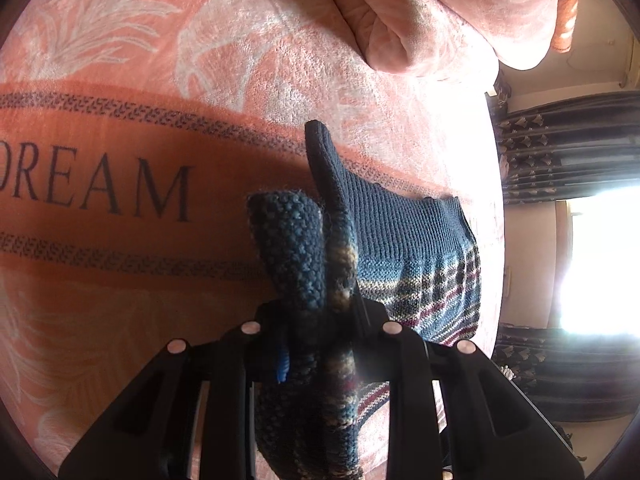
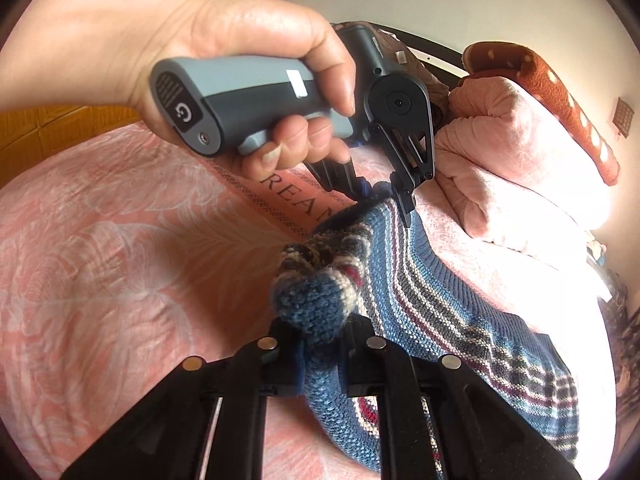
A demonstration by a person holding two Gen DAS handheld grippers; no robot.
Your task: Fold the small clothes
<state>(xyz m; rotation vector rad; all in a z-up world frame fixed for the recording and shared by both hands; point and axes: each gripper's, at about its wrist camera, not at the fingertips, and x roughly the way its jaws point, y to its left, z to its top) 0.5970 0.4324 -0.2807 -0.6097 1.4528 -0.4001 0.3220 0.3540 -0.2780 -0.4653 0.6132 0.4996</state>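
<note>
A small blue knitted sweater [image 1: 408, 240] with cream and maroon stripes lies partly lifted over a pink blanket. My left gripper [image 1: 320, 320] is shut on a bunched edge of it, and the fabric stands up between the fingers. In the right wrist view the same knitted sweater [image 2: 440, 304] stretches away to the right. My right gripper [image 2: 320, 344] is shut on another bunched edge. A hand [image 2: 224, 40] holds the left gripper [image 2: 380, 196] further back, where it pinches the sweater's far edge.
The pink blanket [image 1: 120, 184] carries the word DREAM and covers the bed. A rolled pink quilt [image 2: 516, 152] and a red spotted cushion [image 2: 548, 84] lie at the far side. Dark curtains [image 1: 568, 152] and a bright window stand past the bed's edge.
</note>
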